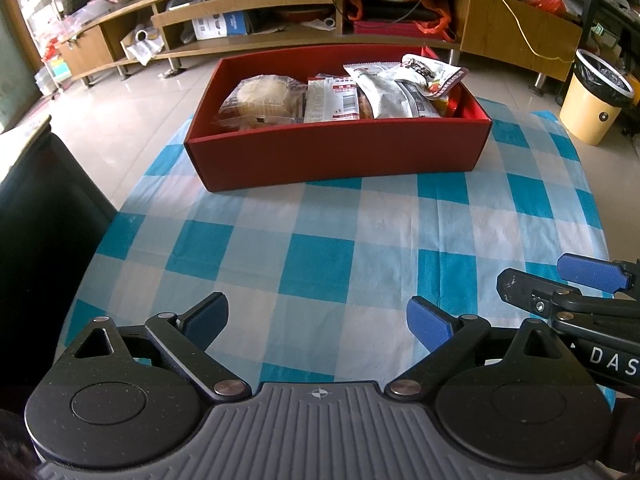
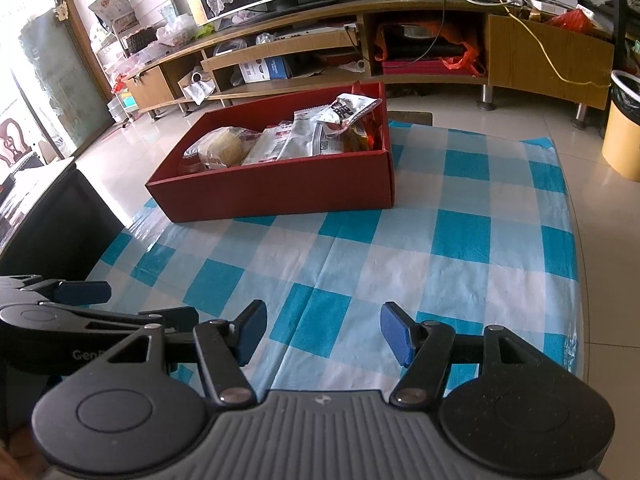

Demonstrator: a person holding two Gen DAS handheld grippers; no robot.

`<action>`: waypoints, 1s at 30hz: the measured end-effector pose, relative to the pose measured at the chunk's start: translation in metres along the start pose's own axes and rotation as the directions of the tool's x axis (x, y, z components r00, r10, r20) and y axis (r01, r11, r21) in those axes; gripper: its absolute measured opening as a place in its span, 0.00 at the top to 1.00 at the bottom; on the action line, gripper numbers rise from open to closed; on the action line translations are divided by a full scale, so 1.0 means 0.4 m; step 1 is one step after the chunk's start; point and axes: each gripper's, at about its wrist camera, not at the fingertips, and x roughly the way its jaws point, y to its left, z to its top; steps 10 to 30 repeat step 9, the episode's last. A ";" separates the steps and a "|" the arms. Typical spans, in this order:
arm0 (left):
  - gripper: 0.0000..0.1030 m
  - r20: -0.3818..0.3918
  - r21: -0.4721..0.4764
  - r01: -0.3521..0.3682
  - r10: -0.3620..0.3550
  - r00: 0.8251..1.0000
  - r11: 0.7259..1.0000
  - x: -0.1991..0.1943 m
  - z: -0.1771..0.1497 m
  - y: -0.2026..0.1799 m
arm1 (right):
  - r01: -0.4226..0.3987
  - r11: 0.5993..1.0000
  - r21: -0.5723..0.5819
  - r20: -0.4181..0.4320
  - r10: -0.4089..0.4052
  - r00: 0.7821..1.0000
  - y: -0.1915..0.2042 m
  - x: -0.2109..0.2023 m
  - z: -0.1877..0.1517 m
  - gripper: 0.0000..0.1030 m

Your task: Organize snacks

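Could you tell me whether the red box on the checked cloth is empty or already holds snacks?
It holds snacks: the open red box contains a wrapped cake and several packets.

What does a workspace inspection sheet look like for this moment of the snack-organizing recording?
Surface: blue-and-white checked tablecloth covers the table; no loose snacks on it.
Job's things: red rectangular cardboard box at the far side holds a clear-wrapped round pastry, a white barcoded packet and white foil snack bags.
Clutter: nothing seen on the cloth.
Grippers: left gripper open, empty; right gripper open, empty; both hover above the cloth's near edge.
Cables: yellow cable hangs across the wooden TV cabinet.
Surroundings: tiled floor, yellow waste bin with black liner.
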 end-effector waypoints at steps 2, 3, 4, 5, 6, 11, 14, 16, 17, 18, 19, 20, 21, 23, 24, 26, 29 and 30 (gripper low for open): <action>0.05 0.002 0.002 -0.003 0.003 1.000 1.000 -0.001 0.000 -0.002 | -0.001 1.000 0.000 0.000 0.001 1.000 0.000 0.000 0.000 0.40; 0.05 0.002 0.002 -0.002 0.002 1.000 1.000 0.000 0.000 -0.002 | -0.001 1.000 0.001 0.000 0.001 1.000 0.000 0.000 0.000 0.40; 0.05 0.001 0.002 -0.002 0.002 1.000 1.000 -0.001 0.000 -0.002 | 0.000 1.000 0.000 0.000 0.000 1.000 0.000 0.000 0.000 0.40; 0.05 0.001 0.002 -0.003 0.003 1.000 1.000 -0.001 0.000 -0.002 | 0.000 1.000 -0.001 -0.001 0.000 1.000 0.000 0.000 0.000 0.40; 0.05 0.001 0.003 -0.004 0.004 1.000 1.000 -0.002 0.000 -0.003 | 0.001 1.000 -0.001 -0.001 -0.001 1.000 0.000 0.000 -0.001 0.40; 0.05 0.001 0.003 -0.005 0.005 1.000 1.000 -0.004 0.000 -0.004 | 0.000 1.000 -0.001 -0.001 0.000 1.000 -0.001 0.002 0.000 0.40; 0.05 0.001 0.003 -0.005 0.005 1.000 1.000 -0.004 0.000 -0.004 | 0.000 1.000 -0.001 -0.001 0.000 1.000 -0.001 0.002 0.000 0.40; 0.05 0.001 0.003 -0.005 0.005 1.000 1.000 -0.004 0.000 -0.004 | 0.000 1.000 -0.001 -0.001 0.000 1.000 -0.001 0.002 0.000 0.40; 0.05 0.001 0.003 -0.005 0.005 1.000 1.000 -0.004 0.000 -0.004 | 0.000 1.000 -0.001 -0.001 0.000 1.000 -0.001 0.002 0.000 0.40; 0.05 0.001 0.003 -0.005 0.005 1.000 1.000 -0.004 0.000 -0.004 | 0.000 1.000 -0.001 -0.001 0.000 1.000 -0.001 0.002 0.000 0.40; 0.05 0.001 0.003 -0.005 0.005 1.000 1.000 -0.004 0.000 -0.004 | 0.000 1.000 -0.001 -0.001 0.000 1.000 -0.001 0.002 0.000 0.40; 0.05 0.001 0.003 -0.005 0.005 1.000 1.000 -0.004 0.000 -0.004 | 0.000 1.000 -0.001 -0.001 0.000 1.000 -0.001 0.002 0.000 0.40; 0.05 0.001 0.003 -0.005 0.005 1.000 1.000 -0.004 0.000 -0.004 | 0.000 1.000 -0.001 -0.001 0.000 1.000 -0.001 0.002 0.000 0.40; 0.05 0.001 0.003 -0.005 0.005 1.000 1.000 -0.004 0.000 -0.004 | 0.000 1.000 -0.001 -0.001 0.000 1.000 -0.001 0.002 0.000 0.40; 0.05 0.001 0.003 -0.005 0.005 1.000 1.000 -0.004 0.000 -0.004 | 0.000 1.000 -0.001 -0.001 0.000 1.000 -0.001 0.002 0.000 0.40; 0.05 0.001 0.003 -0.005 0.005 1.000 1.000 -0.004 0.000 -0.004 | 0.000 1.000 -0.001 -0.001 0.000 1.000 -0.001 0.002 0.000 0.40; 0.05 0.001 0.003 -0.005 0.005 1.000 1.000 -0.004 0.000 -0.004 | 0.000 1.000 -0.001 -0.001 0.000 1.000 -0.001 0.002 0.000 0.40; 0.05 0.001 0.003 -0.005 0.005 1.000 1.000 -0.004 0.000 -0.004 | 0.000 1.000 -0.001 -0.001 0.000 1.000 -0.001 0.002 0.000 0.40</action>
